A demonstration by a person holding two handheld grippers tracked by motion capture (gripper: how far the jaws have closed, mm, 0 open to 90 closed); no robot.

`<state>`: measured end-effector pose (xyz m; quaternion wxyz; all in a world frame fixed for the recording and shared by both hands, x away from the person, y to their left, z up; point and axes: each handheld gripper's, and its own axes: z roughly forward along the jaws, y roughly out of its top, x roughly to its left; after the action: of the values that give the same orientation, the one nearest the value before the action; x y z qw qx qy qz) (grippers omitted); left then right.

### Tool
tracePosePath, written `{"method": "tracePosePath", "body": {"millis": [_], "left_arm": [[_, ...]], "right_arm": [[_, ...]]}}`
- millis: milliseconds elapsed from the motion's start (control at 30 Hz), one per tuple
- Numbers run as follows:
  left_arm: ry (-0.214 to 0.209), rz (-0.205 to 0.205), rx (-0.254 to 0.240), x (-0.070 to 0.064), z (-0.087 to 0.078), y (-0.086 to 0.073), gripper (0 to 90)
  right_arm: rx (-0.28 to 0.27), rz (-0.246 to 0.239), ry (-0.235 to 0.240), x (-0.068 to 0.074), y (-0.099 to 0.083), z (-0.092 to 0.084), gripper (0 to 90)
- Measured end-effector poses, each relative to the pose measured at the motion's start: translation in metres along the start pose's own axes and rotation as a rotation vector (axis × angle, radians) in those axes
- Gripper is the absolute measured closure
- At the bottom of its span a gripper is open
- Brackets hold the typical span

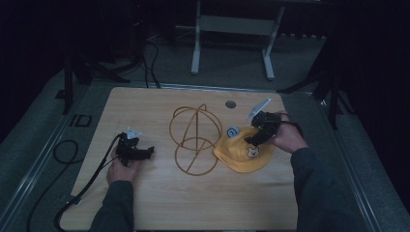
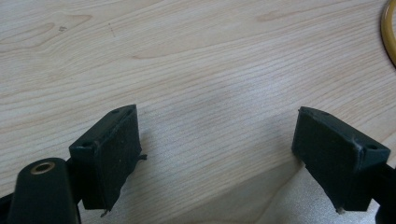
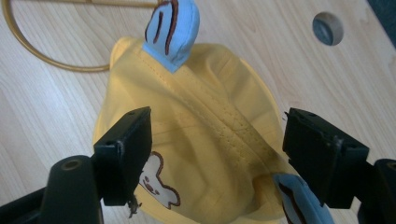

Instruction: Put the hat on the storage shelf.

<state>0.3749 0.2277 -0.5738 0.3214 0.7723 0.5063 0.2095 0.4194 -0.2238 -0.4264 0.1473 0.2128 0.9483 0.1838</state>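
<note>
A small yellow hat with blue ears and a bear patch lies flat on the wooden table, right of centre. My right gripper hovers over its far edge, angled down and left. In the right gripper view the gripper stands open and straddles the hat, its pads apart from the cloth. One blue ear sticks up beyond, another lies by the right jaw. My left gripper rests at the left, open over bare wood.
A golden wire stand made of rings sits mid-table, just left of the hat; its wire edges the left gripper view. A round grommet hole lies near the far edge. A black cable trails off the table's left front.
</note>
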Motion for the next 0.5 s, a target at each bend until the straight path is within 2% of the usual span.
{"method": "tracePosePath", "body": {"millis": [167,267,300,333,400,500], "left_arm": [[0.000,0.000,0.000,0.000,0.000,0.000,15.2],[0.000,0.000,0.001,0.000,0.000,0.000,15.2],[0.000,0.000,0.000,0.000,0.000,0.000,15.2],[0.000,0.001,0.001,0.000,0.000,0.000,15.2],[0.000,0.000,0.001,0.000,0.000,0.000,15.2],[0.000,0.000,0.000,0.000,0.000,0.000,15.2]], "right_arm": [[0.018,-0.004,0.001,0.000,0.003,0.005,24.9],[0.075,-0.006,-0.014,-0.002,0.002,0.018,29.3],[0.083,-0.007,-0.016,-0.003,0.002,0.021,32.1],[0.082,-0.009,-0.011,-0.004,0.002,0.023,38.9],[0.078,-0.003,0.012,-0.005,0.001,0.025,44.5],[0.070,-0.013,0.009,-0.005,0.000,0.024,54.1]]}}
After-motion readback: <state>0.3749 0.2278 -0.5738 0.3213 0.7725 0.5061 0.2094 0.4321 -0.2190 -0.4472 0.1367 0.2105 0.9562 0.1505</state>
